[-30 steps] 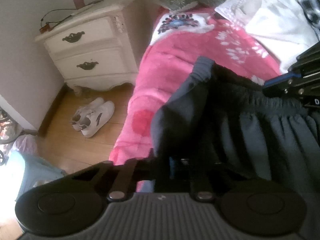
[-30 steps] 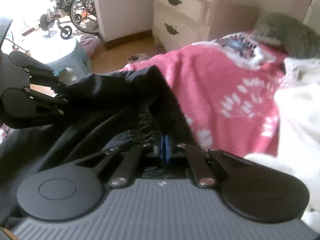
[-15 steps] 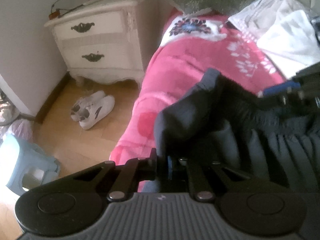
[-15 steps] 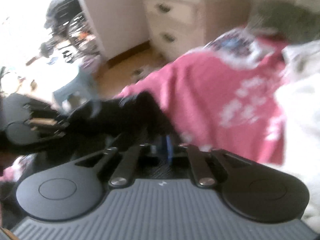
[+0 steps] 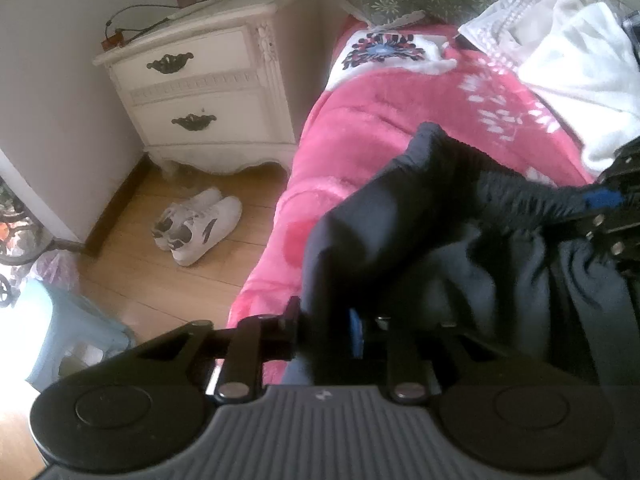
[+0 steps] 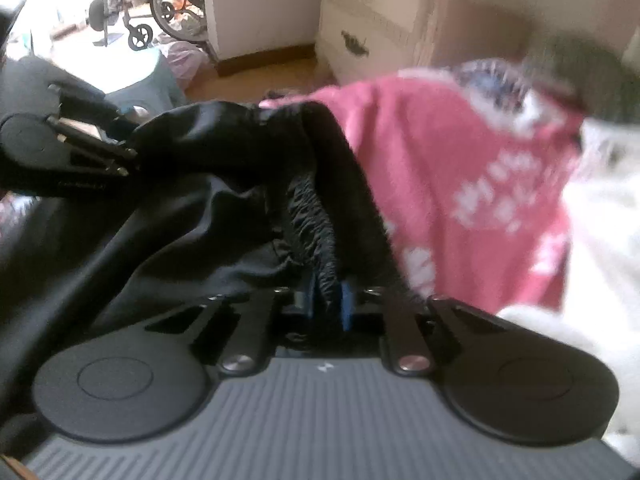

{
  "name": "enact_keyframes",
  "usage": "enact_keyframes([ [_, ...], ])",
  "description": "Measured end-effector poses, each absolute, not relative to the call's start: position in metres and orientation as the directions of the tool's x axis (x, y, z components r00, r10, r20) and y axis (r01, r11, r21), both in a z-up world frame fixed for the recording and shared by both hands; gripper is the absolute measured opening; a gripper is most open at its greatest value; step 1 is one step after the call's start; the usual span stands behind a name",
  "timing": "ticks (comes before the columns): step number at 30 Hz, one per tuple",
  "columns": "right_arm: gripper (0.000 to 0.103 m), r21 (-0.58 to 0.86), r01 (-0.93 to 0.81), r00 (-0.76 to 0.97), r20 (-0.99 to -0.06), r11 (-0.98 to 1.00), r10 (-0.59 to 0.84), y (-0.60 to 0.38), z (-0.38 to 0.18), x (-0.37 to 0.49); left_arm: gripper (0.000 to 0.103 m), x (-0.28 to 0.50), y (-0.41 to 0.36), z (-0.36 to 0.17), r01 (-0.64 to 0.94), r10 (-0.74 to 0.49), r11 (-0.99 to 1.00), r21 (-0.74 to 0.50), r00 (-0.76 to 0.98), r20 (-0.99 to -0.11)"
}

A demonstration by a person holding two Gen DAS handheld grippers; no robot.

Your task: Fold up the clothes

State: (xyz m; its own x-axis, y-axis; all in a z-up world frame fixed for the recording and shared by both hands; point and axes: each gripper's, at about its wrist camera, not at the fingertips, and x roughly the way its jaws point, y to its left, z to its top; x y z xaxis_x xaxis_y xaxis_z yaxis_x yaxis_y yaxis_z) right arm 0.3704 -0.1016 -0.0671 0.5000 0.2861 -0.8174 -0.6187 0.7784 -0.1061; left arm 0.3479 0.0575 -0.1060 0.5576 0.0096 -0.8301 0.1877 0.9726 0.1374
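Left wrist view: left gripper [image 5: 340,328] clamped on one end of the dark trousers [image 5: 400,216], fabric bunched between the fingers. Trousers hang over the edge of the pink blanket [image 5: 360,136] on the bed. Right gripper [image 5: 600,204] at right edge, pinching the gathered waistband. White nightstand [image 5: 200,100] by the wall, white sneakers [image 5: 200,228] on the wood floor, white clothes [image 5: 580,60] further up the bed.

Right wrist view: right gripper [image 6: 326,300] closed on the elastic waistband, blue pads [image 6: 347,300] either side. Left gripper [image 6: 120,156] grips the other end at left. Wheelchair [image 6: 172,4] in background, blurry.
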Motion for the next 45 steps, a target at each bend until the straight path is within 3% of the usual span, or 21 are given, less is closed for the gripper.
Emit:
enact_keyframes([
  [2, 0.009, -0.145, -0.604, 0.541, -0.797, 0.784, 0.27, -0.102, -0.058, 0.362, 0.044, 0.347, 0.059, -0.107, 0.178, 0.021, 0.973, 0.145, 0.56, -0.828],
  [7, 0.007, -0.173, -0.549, 0.606, -0.756, 0.818, 0.247, -0.11, -0.045, 0.361, 0.044, 0.347, 0.061, -0.105, 0.17, 0.02, 0.975, 0.14, 0.565, -0.825],
  [9, 0.006, -0.17, -0.527, 0.621, -0.746, 0.833, 0.241, -0.112, -0.044, 0.369, 0.039, 0.348, 0.061, -0.104, 0.176, 0.013, 0.975, 0.137, 0.568, -0.823],
  [11, 0.006, -0.159, -0.504, 0.632, -0.737, 0.849, 0.238, -0.114, -0.042, 0.377, 0.021, 0.348, 0.06, -0.103, 0.181, 0.01, 0.974, 0.137, 0.569, -0.822],
  [13, 0.006, -0.143, -0.485, 0.637, -0.734, 0.863, 0.236, -0.115, -0.042, 0.385, 0.016, 0.35, 0.058, -0.104, 0.183, 0.013, 0.973, 0.142, 0.567, -0.824],
  [18, 0.006, -0.047, -0.428, 0.584, -0.777, 0.903, 0.236, -0.122, -0.069, 0.407, 0.017, 0.356, 0.06, -0.107, 0.149, 0.041, 0.977, 0.15, 0.562, -0.826],
  [20, 0.008, -0.008, -0.401, 0.559, -0.795, 0.916, 0.237, -0.125, -0.081, 0.415, 0.029, 0.359, 0.062, -0.11, 0.138, 0.052, 0.979, 0.153, 0.552, -0.832],
  [22, 0.021, 0.025, -0.366, 0.547, -0.803, 0.93, 0.237, -0.13, -0.091, 0.422, 0.038, 0.359, 0.064, -0.109, 0.134, 0.056, 0.979, 0.156, 0.555, -0.83],
  [24, 0.052, 0.051, -0.317, 0.562, -0.795, 0.947, 0.23, -0.14, -0.096, 0.423, 0.038, 0.358, 0.066, -0.107, 0.131, 0.059, 0.979, 0.159, 0.561, -0.826],
  [30, 0.078, 0.143, -0.257, 0.554, -0.789, 0.956, 0.266, -0.17, -0.068, 0.404, 0.048, 0.354, 0.072, -0.1, 0.121, 0.068, 0.978, 0.168, 0.577, -0.814],
  [34, 0.08, 0.141, -0.219, 0.619, -0.745, 0.966, 0.248, -0.197, -0.035, 0.375, 0.057, 0.35, 0.077, -0.091, 0.101, 0.084, 0.979, 0.179, 0.599, -0.796],
  [40, 0.08, 0.263, 0.012, 0.687, -0.704, 0.965, 0.183, -0.261, -0.019, 0.342, 0.057, 0.351, 0.079, -0.078, 0.073, 0.114, 0.976, 0.205, 0.631, -0.768],
  [45, 0.062, 0.189, -0.069, 0.661, -0.727, 0.98, 0.187, -0.256, -0.03, 0.332, 0.057, 0.34, 0.055, -0.08, 0.145, 0.08, 0.963, 0.226, 0.649, -0.757],
])
